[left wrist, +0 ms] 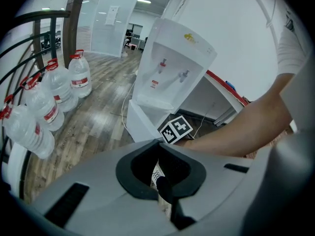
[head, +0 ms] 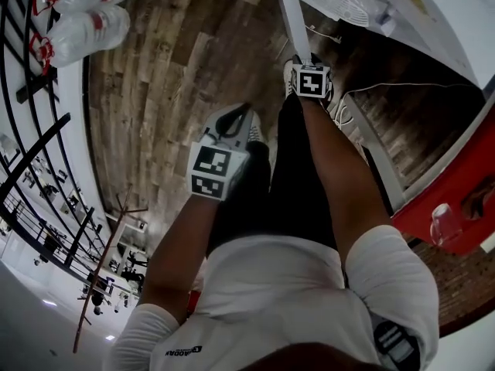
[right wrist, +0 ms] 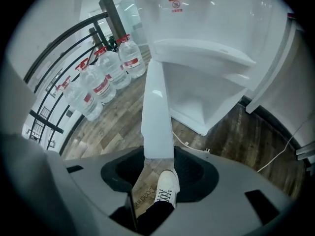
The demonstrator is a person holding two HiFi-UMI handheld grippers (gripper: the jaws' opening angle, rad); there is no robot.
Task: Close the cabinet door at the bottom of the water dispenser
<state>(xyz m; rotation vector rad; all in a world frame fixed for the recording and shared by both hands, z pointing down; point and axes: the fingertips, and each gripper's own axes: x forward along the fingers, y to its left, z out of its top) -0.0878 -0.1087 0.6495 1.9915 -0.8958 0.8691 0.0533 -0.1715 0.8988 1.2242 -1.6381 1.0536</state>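
White shirt (head: 271,284) and dark trousers fill the bottom of the head view, since I am looking steeply down my own front at the wooden floor (head: 178,52). Beyond my arms stands the water dispenser (left wrist: 172,68), a tall white unit against the wall with two taps in its recess and an open cabinet at its foot. Its cabinet door (right wrist: 156,112) is swung wide out toward me; the right gripper view shows it edge-on as a narrow white panel running from the hinge side down to its free end. Off to my left a row of big water bottles (right wrist: 106,77) lines the railing, well apart from the job. My right gripper (head: 308,62) is just beside the door's free end, which shows through the hollow between its jaws; these look drawn together with nothing clamped, and I cannot tell whether they touch the panel. My left gripper (head: 241,114) hangs lower and nearer my legs, jaws also together and empty, framing only my shoe. I judge the door a light, stiff, smooth plastic leaf that swings freely, so it needs a push, not a grip: press on its outer face near the free edge, far from the hinge, and gently, since the jaws could skid on that glossy surface
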